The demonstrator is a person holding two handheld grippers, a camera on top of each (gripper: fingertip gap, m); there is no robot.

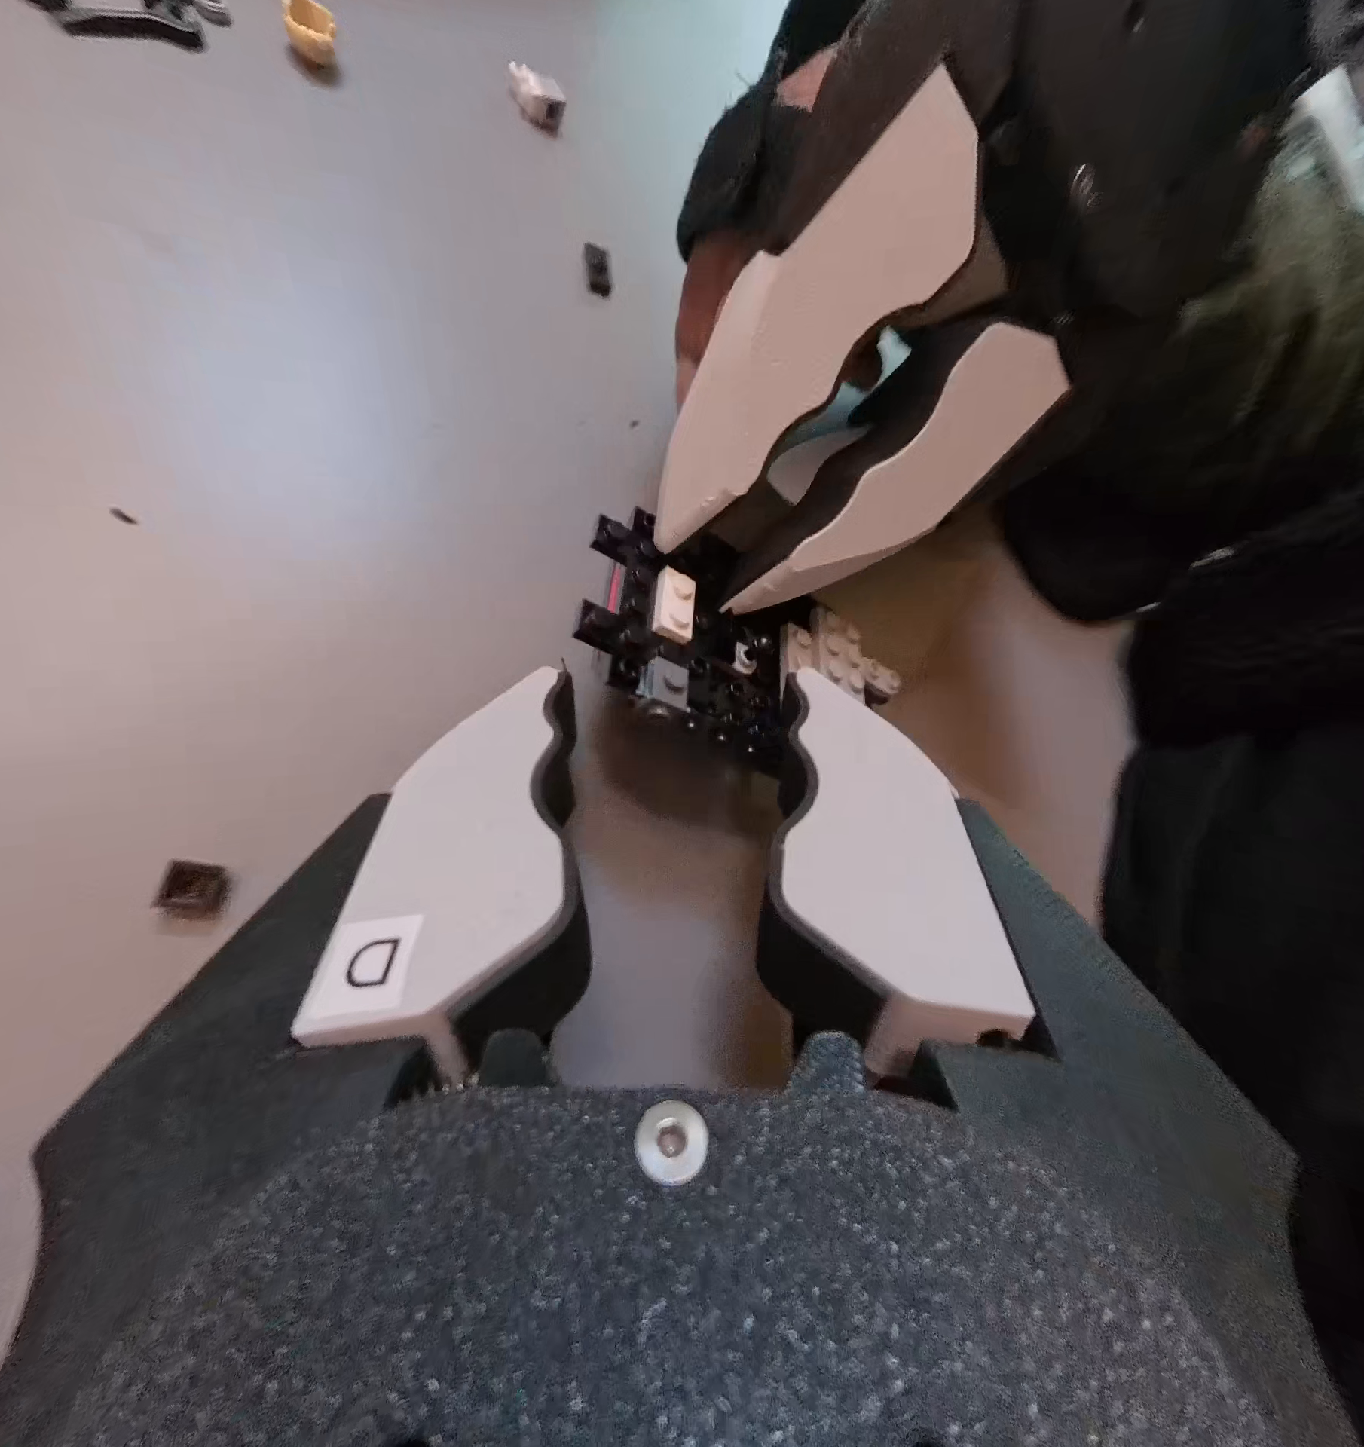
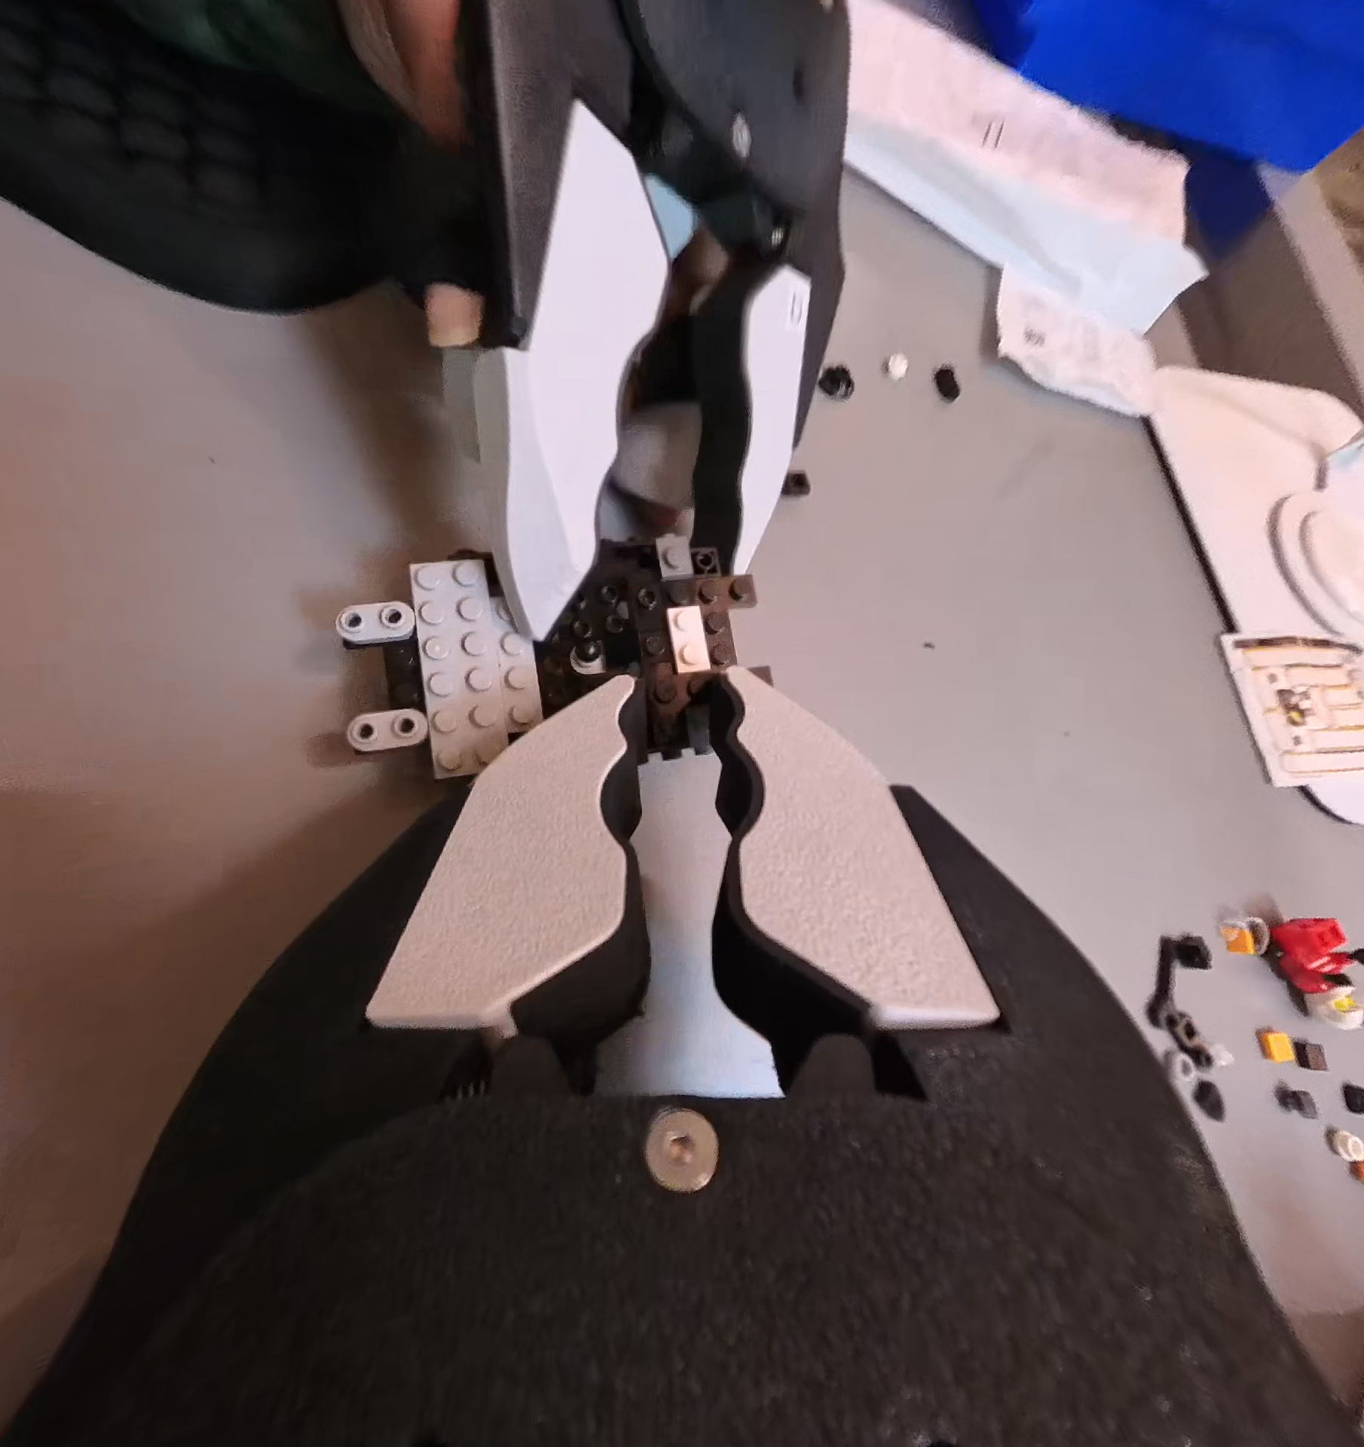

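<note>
A black brick assembly (image 1: 702, 689) lies on the grey table, with a small white two-stud plate (image 1: 675, 607) on top and a light grey studded plate (image 2: 460, 665) at one side. My left gripper (image 1: 680, 677) is open; its tips straddle the assembly's near end, and a gap shows at the left fingertip (image 1: 561, 689). It also shows in the right wrist view (image 2: 640, 595), coming from above. My right gripper (image 2: 680, 683) is closed on a black part of the assembly (image 2: 624, 618), just beside the white plate (image 2: 691, 646). In the left wrist view the right gripper (image 1: 694, 579) has its tips on the assembly's far end.
Several loose small pieces lie at the right: a red figure (image 2: 1309, 951), orange and black bits (image 2: 1274, 1045), and a printed sheet (image 2: 1313, 709). White bags (image 2: 1070, 344) lie at the back right. A tan piece (image 1: 311, 27) and a dark square piece (image 1: 191, 886) lie to the left. My left and right fingertips are right by each other.
</note>
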